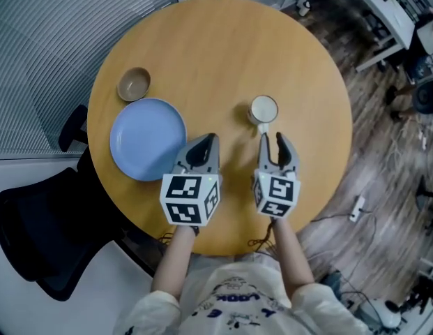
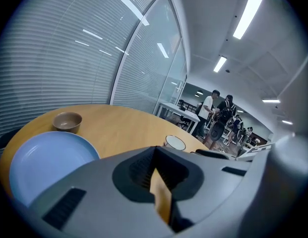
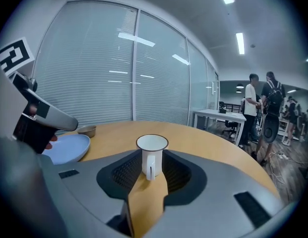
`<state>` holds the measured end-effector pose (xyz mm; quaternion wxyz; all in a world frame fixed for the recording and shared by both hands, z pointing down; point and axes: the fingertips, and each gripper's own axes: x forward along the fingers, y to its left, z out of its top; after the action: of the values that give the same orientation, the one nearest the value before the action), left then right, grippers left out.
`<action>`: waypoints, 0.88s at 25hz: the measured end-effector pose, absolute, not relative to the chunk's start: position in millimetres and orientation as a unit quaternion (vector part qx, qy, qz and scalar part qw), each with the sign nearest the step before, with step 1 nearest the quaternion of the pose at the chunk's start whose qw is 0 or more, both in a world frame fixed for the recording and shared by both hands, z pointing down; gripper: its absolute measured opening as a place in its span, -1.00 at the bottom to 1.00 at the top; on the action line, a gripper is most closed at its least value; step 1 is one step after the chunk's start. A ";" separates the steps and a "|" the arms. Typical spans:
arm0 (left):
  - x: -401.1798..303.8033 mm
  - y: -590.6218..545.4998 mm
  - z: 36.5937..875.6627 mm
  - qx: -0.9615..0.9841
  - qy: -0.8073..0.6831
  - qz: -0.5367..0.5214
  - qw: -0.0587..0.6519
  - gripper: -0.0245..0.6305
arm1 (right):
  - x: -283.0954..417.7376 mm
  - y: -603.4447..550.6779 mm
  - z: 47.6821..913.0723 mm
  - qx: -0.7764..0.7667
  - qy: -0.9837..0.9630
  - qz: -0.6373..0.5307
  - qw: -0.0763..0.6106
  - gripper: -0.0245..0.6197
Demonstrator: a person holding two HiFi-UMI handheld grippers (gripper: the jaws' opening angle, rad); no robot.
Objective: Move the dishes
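Note:
A white mug [image 1: 263, 109] stands on the round wooden table [image 1: 223, 47], with its handle turned toward me. My right gripper [image 1: 271, 139] is open just short of the mug, and in the right gripper view the mug [image 3: 152, 155] sits in line with the gap, untouched by the pads. The left gripper [image 1: 208, 139] is shut with nothing in it, hovering beside the right rim of a blue plate [image 1: 146, 138]. A small brown bowl [image 1: 134, 84] rests just behind the plate. Plate [image 2: 44, 162], bowl [image 2: 68, 121] and mug [image 2: 174, 143] all appear in the left gripper view.
A black chair [image 1: 42, 229] stands at the table's left front edge. Glass walls with blinds [image 3: 94, 68] run behind the table. Several people [image 3: 258, 108] stand by desks far to the right. Cables and a power strip [image 1: 355, 208] lie on the floor at right.

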<state>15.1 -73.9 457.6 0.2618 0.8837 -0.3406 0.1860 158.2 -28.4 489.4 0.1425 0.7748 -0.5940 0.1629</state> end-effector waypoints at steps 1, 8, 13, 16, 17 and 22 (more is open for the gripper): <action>15.5 -71.1 462.2 0.882 -0.341 0.189 0.265 -0.92 | 158.4 -30.1 493.4 0.774 -0.595 0.162 0.143 -0.59; 11.9 -52.7 494.9 0.866 -0.349 0.208 0.290 -0.92 | 159.1 -43.6 512.2 0.767 -0.608 0.154 0.133 -0.59; 13.1 -43.0 508.1 0.860 -0.352 0.216 0.301 -0.92 | 163.8 -49.4 523.2 0.765 -0.611 0.150 0.135 -0.59; 14.8 -41.7 512.3 0.857 -0.352 0.217 0.307 -0.92 | 166.2 -53.0 531.8 0.766 -0.609 0.148 0.140 -0.59; 15.3 -41.1 514.0 0.856 -0.351 0.217 0.310 -0.92 | 167.0 -53.8 533.4 0.767 -0.610 0.146 0.138 -0.59; 17.0 -36.2 521.8 0.852 -0.351 0.222 0.319 -0.92 | 167.4 -57.3 532.2 0.762 -0.623 0.124 0.128 -0.60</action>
<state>17.0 -36.2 521.8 0.3192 0.8521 -0.3506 0.2216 167.4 -57.3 532.2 0.1275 0.7620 -0.6226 0.1241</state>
